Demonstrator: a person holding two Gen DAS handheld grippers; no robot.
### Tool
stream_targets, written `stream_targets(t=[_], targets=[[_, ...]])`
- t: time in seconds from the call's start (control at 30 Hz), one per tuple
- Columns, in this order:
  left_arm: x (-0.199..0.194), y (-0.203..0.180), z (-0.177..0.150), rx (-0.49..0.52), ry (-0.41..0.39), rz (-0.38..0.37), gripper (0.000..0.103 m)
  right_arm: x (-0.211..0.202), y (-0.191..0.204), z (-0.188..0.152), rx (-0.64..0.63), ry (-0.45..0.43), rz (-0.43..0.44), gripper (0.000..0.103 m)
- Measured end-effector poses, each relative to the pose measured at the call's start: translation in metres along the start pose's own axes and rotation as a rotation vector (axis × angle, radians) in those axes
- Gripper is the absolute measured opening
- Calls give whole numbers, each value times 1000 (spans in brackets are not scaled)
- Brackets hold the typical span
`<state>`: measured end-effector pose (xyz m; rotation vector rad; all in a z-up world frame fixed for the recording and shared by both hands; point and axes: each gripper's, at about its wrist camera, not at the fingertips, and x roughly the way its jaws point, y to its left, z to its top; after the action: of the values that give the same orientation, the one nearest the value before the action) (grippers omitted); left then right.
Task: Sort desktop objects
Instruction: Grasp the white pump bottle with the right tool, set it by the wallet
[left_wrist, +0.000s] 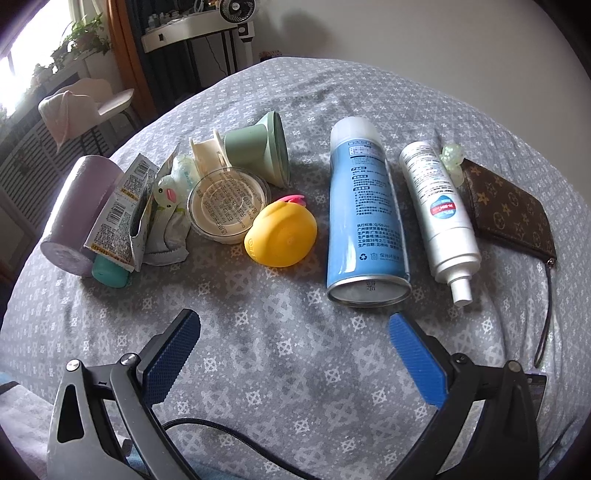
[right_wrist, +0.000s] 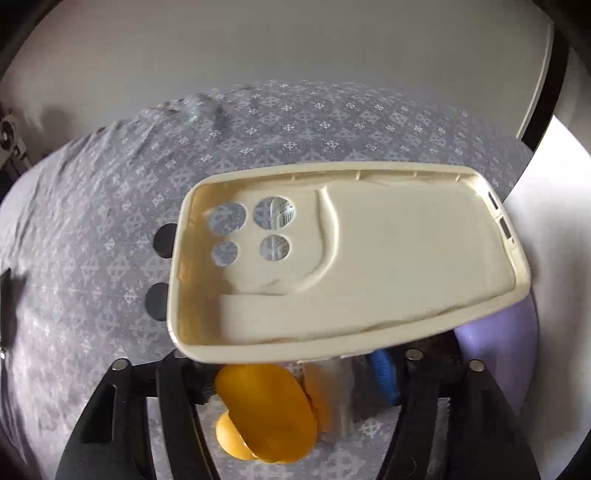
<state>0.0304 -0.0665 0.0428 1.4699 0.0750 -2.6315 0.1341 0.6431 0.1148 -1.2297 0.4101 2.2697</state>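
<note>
Right gripper (right_wrist: 295, 373) carrying a cream phone case (right_wrist: 332, 258), clenched on its edge. Left gripper (left_wrist: 293, 332) hovering released. Next, probably needing a free spot on the bed (left_wrist: 280, 369).

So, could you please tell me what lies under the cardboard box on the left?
A teal container pokes out beneath the cardboard box, beside the purple roll. Most of it is covered.

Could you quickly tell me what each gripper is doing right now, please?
Left gripper: open, holding nothing, above the patterned cloth.
Right gripper: closed on the cream phone case.
</note>
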Motion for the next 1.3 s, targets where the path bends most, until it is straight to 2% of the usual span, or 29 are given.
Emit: stream_targets(t=[0.03,0.07,0.27,0.5,0.7,0.93,1.13,1.23,1.27,1.3], targets=[[-1,1,0,-2,-6,-2,103,-4,-3,-3,34,-11,26,45],[-3,1,0,-6,-12,-7,103,-10,-4,-8,61,-23,61,43],[-1,5,2,-31,-9,-35,103,-27,13,-36,137,11,245,42],[-1,10,5,-56,-17,-67,103,-44,69,-47,224,61,544,40],[4,14,8,-87,-10,-106,103,-59,151,-32,147,87,678,39],[7,19,8,-111,2,-141,103,-59,291,-16,64,180,880,39],[13,27,7,-134,24,-160,103,-45,421,-31,-104,300,932,39],[16,29,6,-140,32,-167,103,-40,464,-40,-178,325,872,39],[16,29,6,-140,33,-169,103,-38,472,-42,-194,326,855,41],[16,29,7,-138,32,-169,103,-37,478,-43,-210,324,836,51]])
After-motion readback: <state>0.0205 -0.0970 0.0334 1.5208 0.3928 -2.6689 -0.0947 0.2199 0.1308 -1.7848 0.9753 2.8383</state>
